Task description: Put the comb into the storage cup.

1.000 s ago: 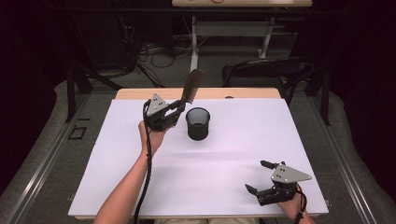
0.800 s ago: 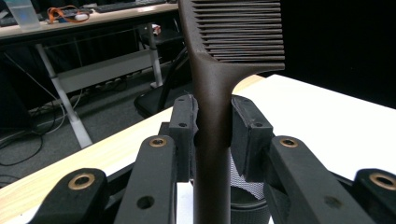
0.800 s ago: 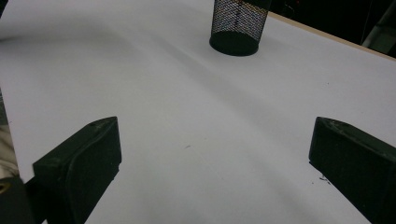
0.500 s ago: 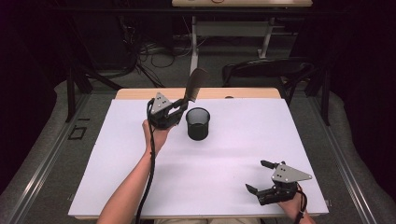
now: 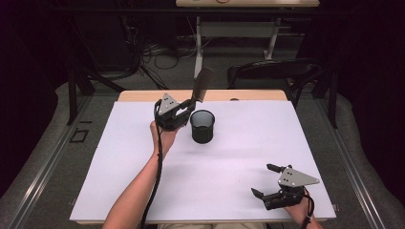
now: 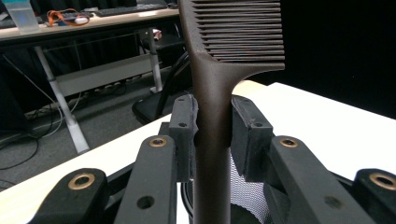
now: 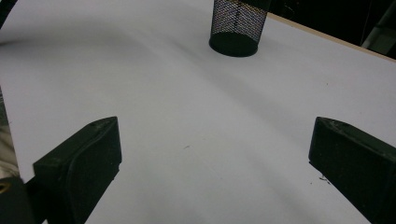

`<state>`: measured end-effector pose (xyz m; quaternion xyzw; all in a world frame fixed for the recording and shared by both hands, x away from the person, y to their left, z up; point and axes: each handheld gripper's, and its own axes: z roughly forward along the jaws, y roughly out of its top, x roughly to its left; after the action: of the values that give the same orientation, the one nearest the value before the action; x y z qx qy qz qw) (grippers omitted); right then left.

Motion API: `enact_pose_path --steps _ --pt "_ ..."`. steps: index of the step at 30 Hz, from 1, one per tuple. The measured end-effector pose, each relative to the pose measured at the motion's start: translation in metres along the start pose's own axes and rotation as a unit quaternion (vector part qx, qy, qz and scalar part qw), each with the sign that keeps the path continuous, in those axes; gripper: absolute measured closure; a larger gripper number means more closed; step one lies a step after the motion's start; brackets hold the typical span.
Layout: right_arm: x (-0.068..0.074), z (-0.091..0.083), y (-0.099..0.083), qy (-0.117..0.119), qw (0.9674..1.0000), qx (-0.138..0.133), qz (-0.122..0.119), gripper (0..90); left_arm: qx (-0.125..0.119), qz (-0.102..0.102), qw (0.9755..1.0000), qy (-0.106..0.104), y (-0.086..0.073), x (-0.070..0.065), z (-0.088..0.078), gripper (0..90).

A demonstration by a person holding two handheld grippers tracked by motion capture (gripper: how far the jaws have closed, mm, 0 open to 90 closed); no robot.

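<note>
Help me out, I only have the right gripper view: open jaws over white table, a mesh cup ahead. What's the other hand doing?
Observer: The left gripper holds a dark comb by its handle, beside the mesh cup.
Operator: Teeth up or down?
Observer: Up; the handle end points down toward the cup's mouth.
Operator: Is anything in the cup?
Observer: From above it looks empty.

Comb (image 6: pixel 219 93) top cut off; mesh cup (image 7: pixel 236 25) rim too
</note>
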<state>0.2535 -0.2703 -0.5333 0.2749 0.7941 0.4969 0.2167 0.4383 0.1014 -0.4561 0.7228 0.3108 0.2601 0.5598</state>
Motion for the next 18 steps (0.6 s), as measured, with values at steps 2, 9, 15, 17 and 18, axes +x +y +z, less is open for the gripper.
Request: enact_pose_path --steps 2,9,15,17,18 --pt "0.0 0.0 0.0 0.0 1.0 0.0 0.0 2.2 -0.003 -0.002 1.0 0.001 0.0 0.0 0.002 71.8" --pt "0.0 0.0 0.0 0.001 1.0 0.001 0.0 2.2 -0.004 -0.005 1.0 0.0 -0.001 0.0 0.006 71.7" --pt "0.0 0.0 0.0 0.001 1.0 0.0 0.0 2.2 -0.009 -0.006 0.9999 0.0 0.001 -0.001 0.009 71.8" --pt "0.0 0.0 0.0 0.001 1.0 0.001 -0.001 2.2 -0.012 -0.006 0.9999 0.001 0.002 -0.002 0.011 71.8" --pt "0.0 0.0 0.0 0.001 1.0 0.001 -0.001 2.2 -0.013 -0.004 0.9999 0.001 0.003 -0.002 0.011 71.7"
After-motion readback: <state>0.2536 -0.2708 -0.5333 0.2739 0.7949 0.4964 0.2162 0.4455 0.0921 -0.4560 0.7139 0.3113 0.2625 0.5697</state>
